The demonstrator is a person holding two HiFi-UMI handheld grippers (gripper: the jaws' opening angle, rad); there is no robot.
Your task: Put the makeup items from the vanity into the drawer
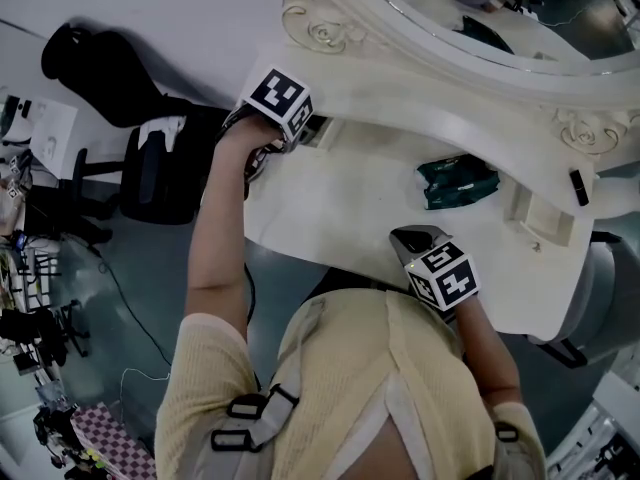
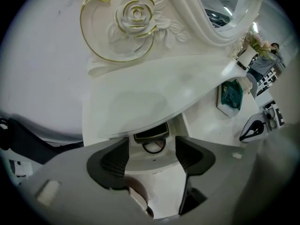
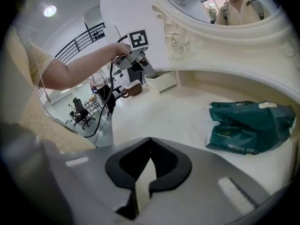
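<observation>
L gripper (image 2: 152,153): jaws set wide apart, nothing gripped. Btwn the jaw tips sits the dark ring pull (image 2: 151,142) on the white front of a small drawer (image 2: 154,165), tucked under the vanity's upper shelf. The pull is not touched by either jaw. Drawer interior is not shown in any view; contents can't be told. A brown round item (image 2: 136,193) lies low beside the L jaw, mostly covered by the gripper body; type can't be made out. In the head view the marker cube covers the L jaws entirely.

R gripper (image 3: 149,146): jaws closed to a narrow slit, tips meeting, nothing held; only a pale sliver of counter (image 3: 164,111) shows through. It hangs over the counter's front edge, near the person's torso, well apart from the L gripper.

Green packet (image 3: 248,125): lies flat on the counter ahead and to the R of the R gripper, crumpled, print partly cut off at the frame edge. Not in the drawer.

Small black stick-shaped item (image 1: 578,186): at the counter's far R end, too small to identify.

Oval mirror (image 1: 480,18) w/ carved rose frame backs the counter; cut off at top.
</observation>
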